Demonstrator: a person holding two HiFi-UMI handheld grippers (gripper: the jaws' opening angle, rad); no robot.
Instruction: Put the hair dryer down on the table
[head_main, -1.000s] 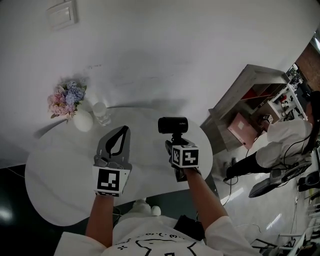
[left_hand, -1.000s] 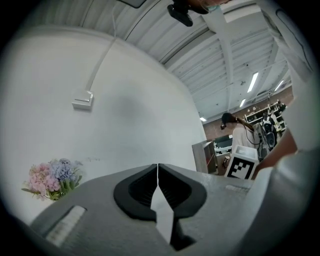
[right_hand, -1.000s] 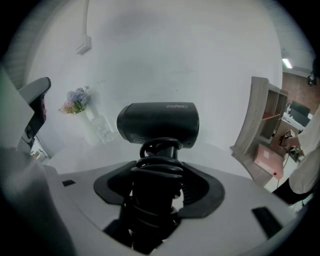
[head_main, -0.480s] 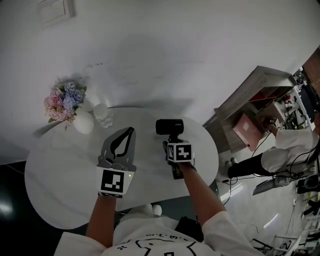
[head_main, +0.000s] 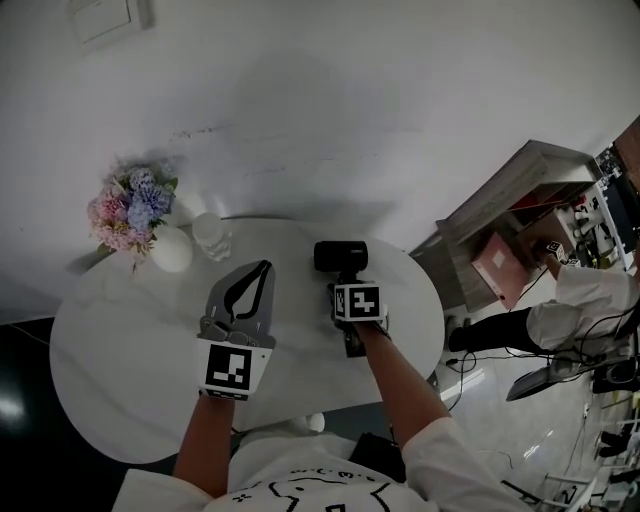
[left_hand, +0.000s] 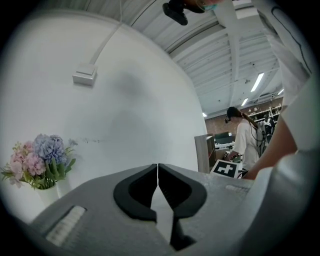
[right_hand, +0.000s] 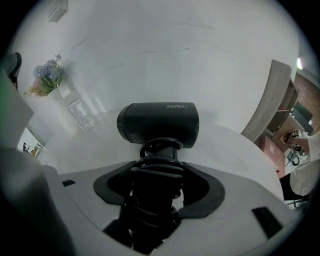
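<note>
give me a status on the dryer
Left gripper shut, empty. Right gripper shut on hair dryer handle, over the table. Vase and glass off to the left.

We see the hair dryer (right_hand: 158, 122) as matte black: a short, stubby barrel lying crosswise, with small pale lettering on its side. Below it runs a handle with the black cord wound round it in tight loops. The right gripper (right_hand: 159, 186) has its fingers closed on that wrapped handle, so the barrel sticks out ahead of them. It sits over the far middle of the white oval tabletop (head_main: 120, 380). We cannot tell whether it touches the surface.
</note>
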